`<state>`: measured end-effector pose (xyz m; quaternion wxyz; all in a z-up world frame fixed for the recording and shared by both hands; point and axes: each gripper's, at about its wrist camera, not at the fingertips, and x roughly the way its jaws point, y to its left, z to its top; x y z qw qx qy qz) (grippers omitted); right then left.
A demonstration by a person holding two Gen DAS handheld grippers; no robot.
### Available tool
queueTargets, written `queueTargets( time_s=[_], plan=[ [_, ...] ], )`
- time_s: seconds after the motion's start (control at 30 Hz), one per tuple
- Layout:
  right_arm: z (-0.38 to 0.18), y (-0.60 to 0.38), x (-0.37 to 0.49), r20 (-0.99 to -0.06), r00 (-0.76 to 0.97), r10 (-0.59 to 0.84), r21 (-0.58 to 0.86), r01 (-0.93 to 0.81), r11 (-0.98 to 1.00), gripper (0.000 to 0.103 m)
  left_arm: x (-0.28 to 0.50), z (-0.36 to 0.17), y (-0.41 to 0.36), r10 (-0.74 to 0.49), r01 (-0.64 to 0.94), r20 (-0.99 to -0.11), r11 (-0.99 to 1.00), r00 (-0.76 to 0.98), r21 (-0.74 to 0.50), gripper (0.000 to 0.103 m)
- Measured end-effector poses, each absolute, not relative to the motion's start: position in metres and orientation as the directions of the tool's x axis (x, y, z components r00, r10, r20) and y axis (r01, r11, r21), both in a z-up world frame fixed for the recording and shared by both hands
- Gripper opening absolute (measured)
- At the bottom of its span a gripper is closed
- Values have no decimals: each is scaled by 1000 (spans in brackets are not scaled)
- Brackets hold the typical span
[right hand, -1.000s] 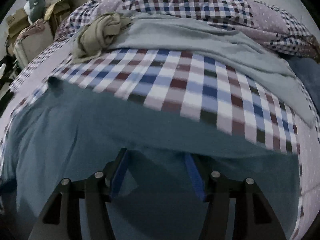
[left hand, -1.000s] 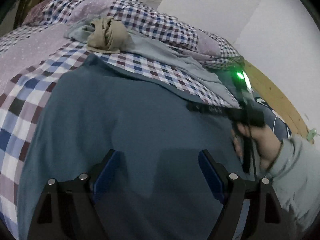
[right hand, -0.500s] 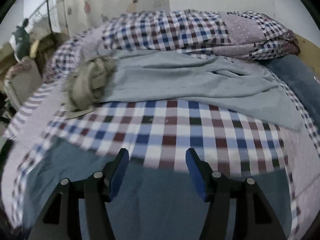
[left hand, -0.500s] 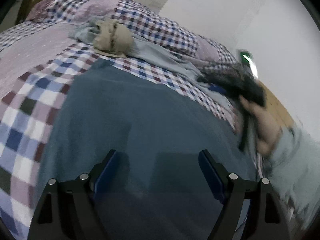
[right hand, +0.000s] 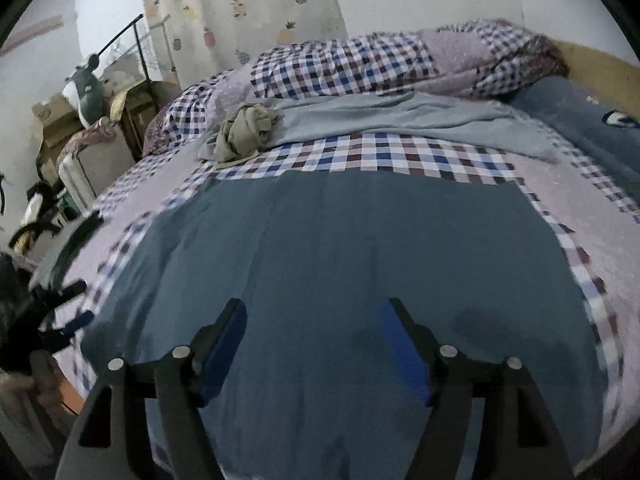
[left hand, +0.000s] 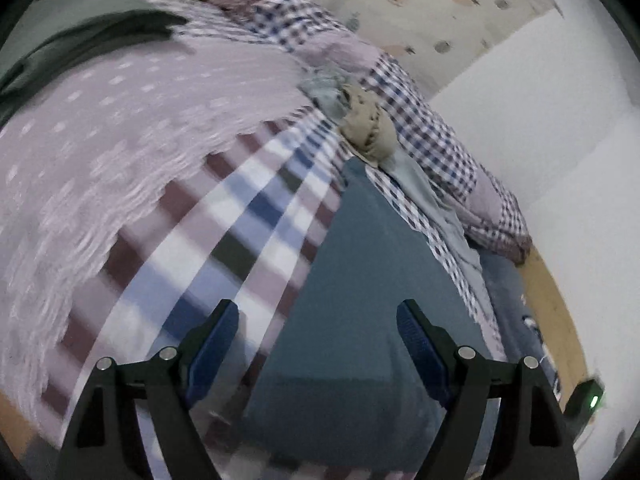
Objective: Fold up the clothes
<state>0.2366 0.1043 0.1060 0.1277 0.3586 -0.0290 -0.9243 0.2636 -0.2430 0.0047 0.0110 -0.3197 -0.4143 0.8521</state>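
Where the checked bedspread [right hand: 400, 160] covers the bed, a slate-blue garment [right hand: 340, 260] lies spread flat over its near half, smooth but for faint lengthwise creases, its far edge straight across. Beyond it, toward 12 o'clock in the right wrist view, a pale grey garment [right hand: 400, 120] stretches sideways, and at 11 o'clock a crumpled khaki garment [right hand: 244, 130] sits bunched beside it.

Half a second ago the right wrist view showed mostly checks with only a strip of blue; now the blue cloth fills the lower frame, so that gripper has drawn back toward the bed's near edge. The left view has swung leftward, blurred, and the hand seen there earlier is gone from it.

The right gripper [right hand: 314, 320] hovers over the blue garment's near part, jaws spread and holding nothing. The left gripper [left hand: 318, 320] is likewise spread wide and empty, over the garment's left edge, the cloth running off toward 1 o'clock. In the right view it shows blurred at 9 o'clock.
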Motion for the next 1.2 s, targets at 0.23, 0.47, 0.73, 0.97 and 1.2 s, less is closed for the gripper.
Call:
queueTargets(
  time_s=[0.23,0.47,0.73,0.97,1.2],
  plan=[
    [107,64,280,-592,-758,-275,-52,376,-925,77,288,-13,-247,294,306,-519,-545,-802,-781,85],
    [99,33,313,-568,-760,-317,-162,481,-862,78,292,-31,-243,343,318,-472,-417,-812,-851,85],
    [83,-9,335,-532,-783,-323,-335,544,-769,79,295,-40,-240,399,291,-402,-312,-824,-905,85],
    [59,-67,356,-485,-793,-369,-514,599,-613,80,302,-43,-251,443,250,-325,-220,-835,-943,28],
    [35,-118,364,-413,-814,-407,-655,577,-488,80,305,-38,-260,508,150,-218,-171,-834,-974,11]
  ],
)
